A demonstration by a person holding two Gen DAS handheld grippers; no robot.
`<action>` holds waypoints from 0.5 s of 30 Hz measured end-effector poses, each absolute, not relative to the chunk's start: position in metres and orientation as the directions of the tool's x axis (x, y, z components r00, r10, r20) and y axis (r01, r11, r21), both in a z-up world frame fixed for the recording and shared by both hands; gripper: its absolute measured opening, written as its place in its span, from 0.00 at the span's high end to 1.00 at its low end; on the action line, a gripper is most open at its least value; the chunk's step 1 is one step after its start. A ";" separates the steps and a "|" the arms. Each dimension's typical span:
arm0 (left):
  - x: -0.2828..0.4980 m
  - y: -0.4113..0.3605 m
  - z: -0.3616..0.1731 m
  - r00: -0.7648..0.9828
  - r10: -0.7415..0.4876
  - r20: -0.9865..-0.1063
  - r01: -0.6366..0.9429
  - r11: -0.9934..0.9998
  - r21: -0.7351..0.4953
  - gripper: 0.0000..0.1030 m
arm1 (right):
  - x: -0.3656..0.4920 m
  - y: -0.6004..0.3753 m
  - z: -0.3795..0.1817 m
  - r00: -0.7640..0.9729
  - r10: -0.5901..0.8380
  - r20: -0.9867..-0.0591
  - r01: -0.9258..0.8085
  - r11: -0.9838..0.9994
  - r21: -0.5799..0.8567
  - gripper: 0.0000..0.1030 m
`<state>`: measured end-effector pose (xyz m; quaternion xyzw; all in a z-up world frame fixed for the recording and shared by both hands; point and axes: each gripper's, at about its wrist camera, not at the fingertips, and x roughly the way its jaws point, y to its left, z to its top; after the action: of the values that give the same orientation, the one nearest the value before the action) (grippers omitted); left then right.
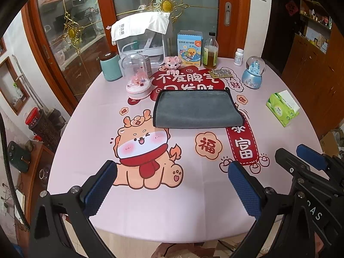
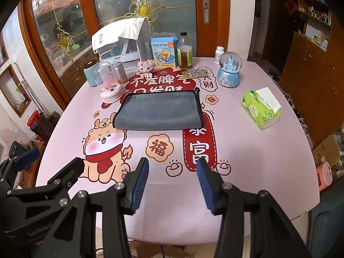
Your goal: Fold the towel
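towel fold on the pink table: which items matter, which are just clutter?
Job: grey towel, left gripper, right gripper, both open and short of it.

Clutter: tissue box, snow globe, oil bottle, duck box, teal jar.

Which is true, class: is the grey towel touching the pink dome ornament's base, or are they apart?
Apart. The left wrist view shows a strip of tablecloth between the grey towel and the pink dome ornament.

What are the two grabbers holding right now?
Nothing. The left gripper and right gripper are both open above the table, well short of the gray towel.
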<state>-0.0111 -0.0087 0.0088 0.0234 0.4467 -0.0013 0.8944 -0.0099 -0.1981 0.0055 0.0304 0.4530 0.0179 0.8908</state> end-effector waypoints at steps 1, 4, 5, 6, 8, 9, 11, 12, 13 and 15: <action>-0.011 -0.009 0.009 0.601 0.019 -0.799 0.023 0.999 0.041 0.01 | -0.010 -0.198 0.005 0.588 0.060 -0.806 -0.005 0.998 0.070 0.55; -0.011 -0.010 0.010 0.602 0.021 -0.798 0.023 0.999 0.044 0.01 | -0.009 -0.200 0.006 0.587 0.062 -0.807 -0.008 0.997 0.071 0.55; -0.010 -0.010 0.009 0.602 0.021 -0.799 0.023 0.999 0.043 0.01 | -0.009 -0.200 0.006 0.588 0.060 -0.807 -0.005 0.997 0.071 0.55; -0.010 -0.011 0.009 0.601 0.020 -0.799 0.023 0.999 0.043 0.01 | -0.009 -0.200 0.006 0.588 0.062 -0.806 -0.006 0.997 0.073 0.55; -0.011 -0.012 0.010 0.600 0.021 -0.800 0.023 0.999 0.044 0.01 | -0.009 -0.200 0.006 0.587 0.063 -0.807 -0.006 0.997 0.073 0.55; -0.010 -0.014 0.010 0.600 0.022 -0.800 0.023 0.999 0.045 0.01 | -0.009 -0.200 0.006 0.587 0.064 -0.807 -0.007 0.997 0.074 0.55; -0.009 -0.014 0.010 0.599 0.023 -0.800 0.023 0.999 0.046 0.01 | -0.008 -0.201 0.005 0.587 0.065 -0.807 -0.007 0.997 0.074 0.55; -0.010 -0.014 0.010 0.599 0.023 -0.800 0.023 0.999 0.046 0.01 | -0.008 -0.201 0.005 0.586 0.065 -0.807 -0.007 0.997 0.075 0.55; -0.009 -0.013 0.010 0.599 0.022 -0.800 0.024 0.999 0.045 0.01 | -0.008 -0.201 0.005 0.586 0.065 -0.808 -0.007 0.997 0.075 0.55; -0.009 -0.014 0.010 0.598 0.022 -0.801 0.022 0.999 0.045 0.01 | -0.008 -0.202 0.005 0.586 0.065 -0.807 -0.007 0.997 0.075 0.55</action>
<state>-0.0092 -0.0138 0.0098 0.0249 0.4484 0.0000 0.8935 -0.0082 -0.2016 0.0052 0.0316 0.4543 0.0201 0.8901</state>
